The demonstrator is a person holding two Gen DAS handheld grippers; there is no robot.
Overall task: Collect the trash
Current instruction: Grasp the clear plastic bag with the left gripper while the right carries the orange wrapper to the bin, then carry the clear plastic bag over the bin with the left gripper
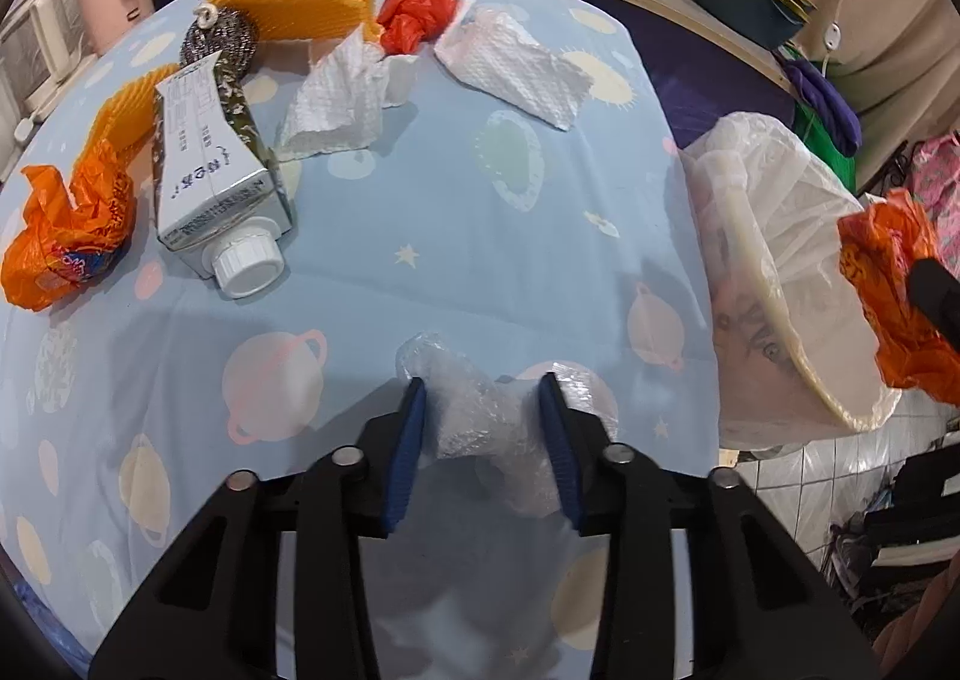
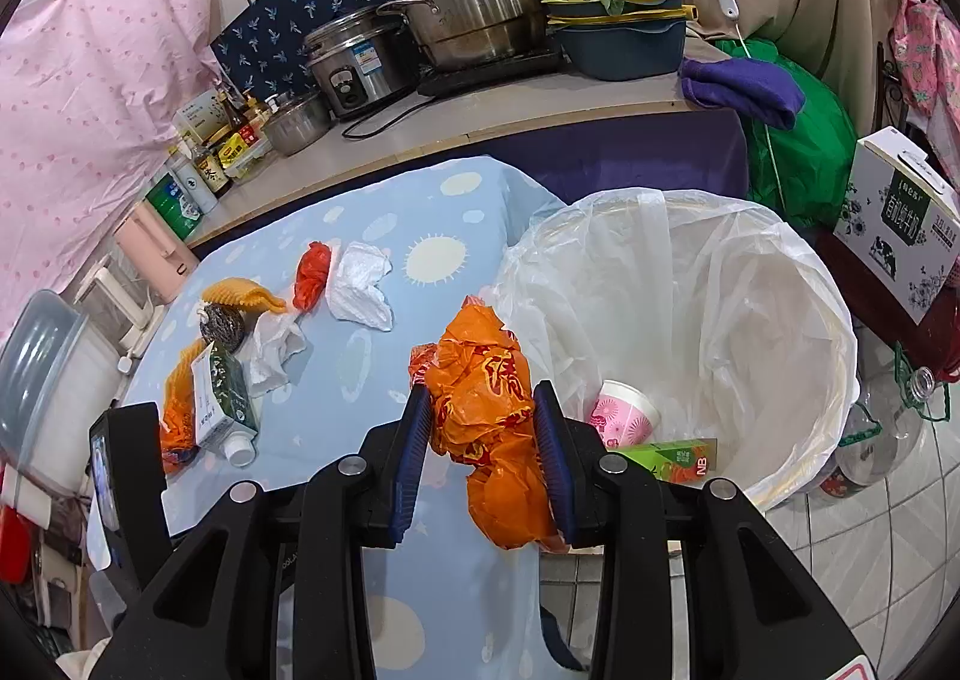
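Left tongs [image 1: 483,389] pinching clear bubble wrap [image 1: 480,410] over surface [image 1: 456,236]. Right tongs [image 2: 483,401] pinching crumpled orange bag [image 2: 489,416] beside lined bin [image 2: 720,284].

Pale blue planet-print tablecloth [image 1: 456,260], orange crumpled bag [image 2: 486,410], clear bubble wrap [image 1: 480,410], white-lined bin [image 2: 750,320]

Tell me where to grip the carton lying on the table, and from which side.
Grip the carton across its long flat body, about midway, coming from above. It lies on its side with the white cap toward the camera; the steel scrubber touches its far end and an orange bag crowds its left. Probably avoid the cap: small, round, likely to slip.
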